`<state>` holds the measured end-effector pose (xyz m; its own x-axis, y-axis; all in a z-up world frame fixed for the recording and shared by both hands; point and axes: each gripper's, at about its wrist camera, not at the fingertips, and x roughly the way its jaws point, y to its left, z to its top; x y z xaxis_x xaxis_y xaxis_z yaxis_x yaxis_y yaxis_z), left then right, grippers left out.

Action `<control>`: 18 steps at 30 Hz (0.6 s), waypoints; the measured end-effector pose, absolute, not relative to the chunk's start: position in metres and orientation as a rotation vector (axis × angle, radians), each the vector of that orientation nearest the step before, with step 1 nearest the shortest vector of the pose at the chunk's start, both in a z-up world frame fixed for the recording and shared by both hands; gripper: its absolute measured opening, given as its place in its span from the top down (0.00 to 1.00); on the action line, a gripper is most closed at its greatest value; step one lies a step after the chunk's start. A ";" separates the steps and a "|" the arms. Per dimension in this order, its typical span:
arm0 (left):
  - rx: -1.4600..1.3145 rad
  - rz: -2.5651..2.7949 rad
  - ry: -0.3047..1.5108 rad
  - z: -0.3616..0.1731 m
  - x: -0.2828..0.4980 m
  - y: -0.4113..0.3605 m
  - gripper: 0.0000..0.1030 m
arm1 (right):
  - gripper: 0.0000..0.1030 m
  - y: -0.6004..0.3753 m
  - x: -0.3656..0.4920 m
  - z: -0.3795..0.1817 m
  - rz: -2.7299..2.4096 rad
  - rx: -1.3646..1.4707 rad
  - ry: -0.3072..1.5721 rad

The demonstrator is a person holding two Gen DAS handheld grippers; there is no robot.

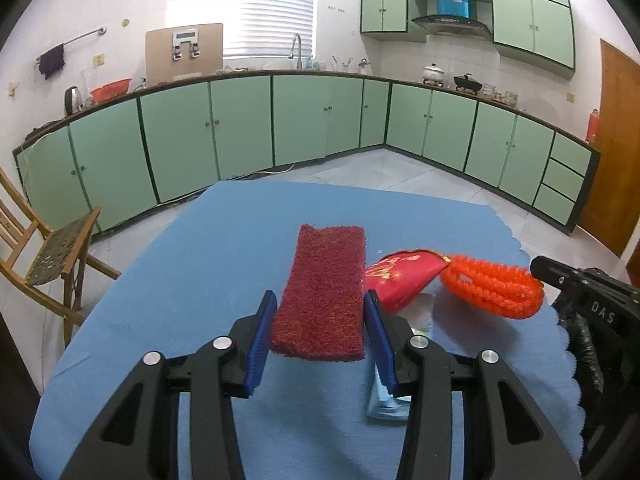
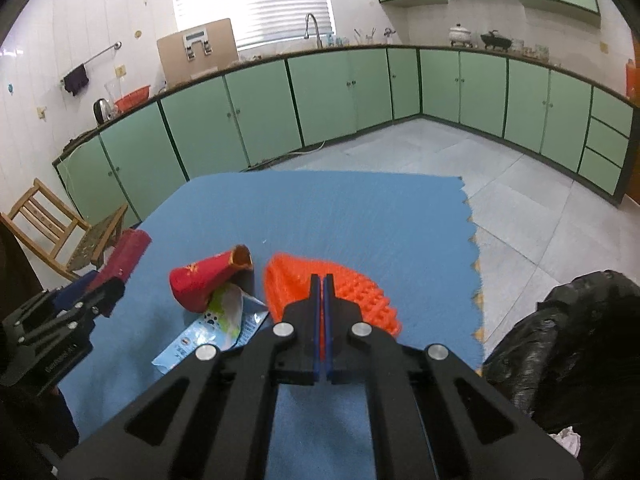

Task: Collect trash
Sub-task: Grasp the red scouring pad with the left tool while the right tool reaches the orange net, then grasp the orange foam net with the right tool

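The left gripper (image 1: 320, 320) grips the red pad (image 1: 324, 292). The right gripper (image 2: 322, 292) is clenched on the orange mesh (image 2: 360, 296) above the blue cloth (image 2: 320, 208).

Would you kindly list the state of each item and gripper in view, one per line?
left gripper: shut on the dark red scrub pad, lifted off the table
right gripper: shut on the orange foam net
red paper cup: crushed, on its side
blue wrapper: torn, flat on the blue cloth
black trash bag: open

Domestic kitchen: beyond the tongs, green base cabinets (image 1: 240, 128) under a worktop with sink tap (image 1: 296, 50), kettle (image 1: 73, 100), pots (image 1: 434, 74), and extractor hood (image 1: 452, 24) above
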<state>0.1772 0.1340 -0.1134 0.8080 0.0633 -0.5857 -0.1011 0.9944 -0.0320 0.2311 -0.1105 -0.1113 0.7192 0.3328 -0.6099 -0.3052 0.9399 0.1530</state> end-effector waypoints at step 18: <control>-0.024 0.015 0.627 -0.109 0.156 0.097 0.57 | 0.97 -0.122 0.192 -0.134 0.370 0.049 0.792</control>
